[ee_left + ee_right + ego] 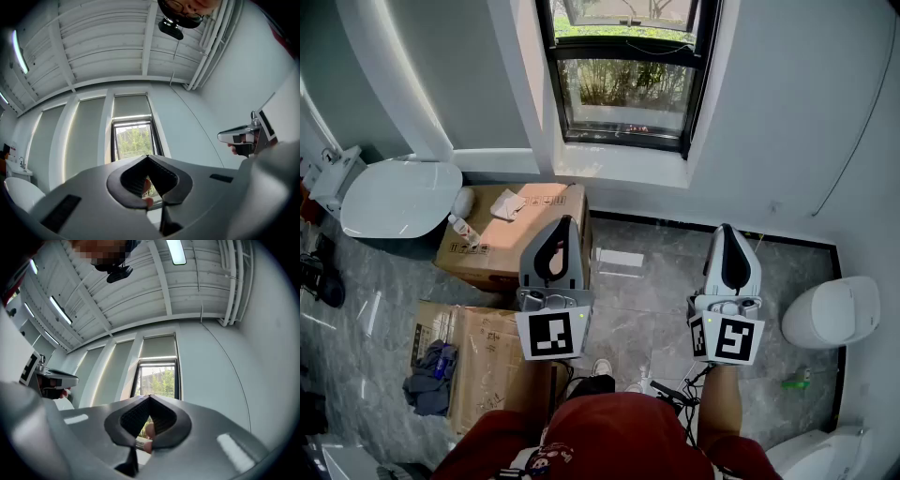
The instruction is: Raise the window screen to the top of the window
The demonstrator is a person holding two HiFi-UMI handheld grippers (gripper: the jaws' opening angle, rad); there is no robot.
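Both jaw pairs are pressed together on nothing: the left hand-held gripper (pixel 568 223) and the right hand-held gripper (pixel 727 230) point at the dark-framed window (pixel 623 142), well apart from it. The window screen (pixel 623 94) seems to cover the lower pane (its mesh is hard to make out).

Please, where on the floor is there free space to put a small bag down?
The grey floor between the cardboard box and the white round fixture is mostly bare, apart from a white flat piece. The left side is crowded: another box, a toilet, blue cloth.
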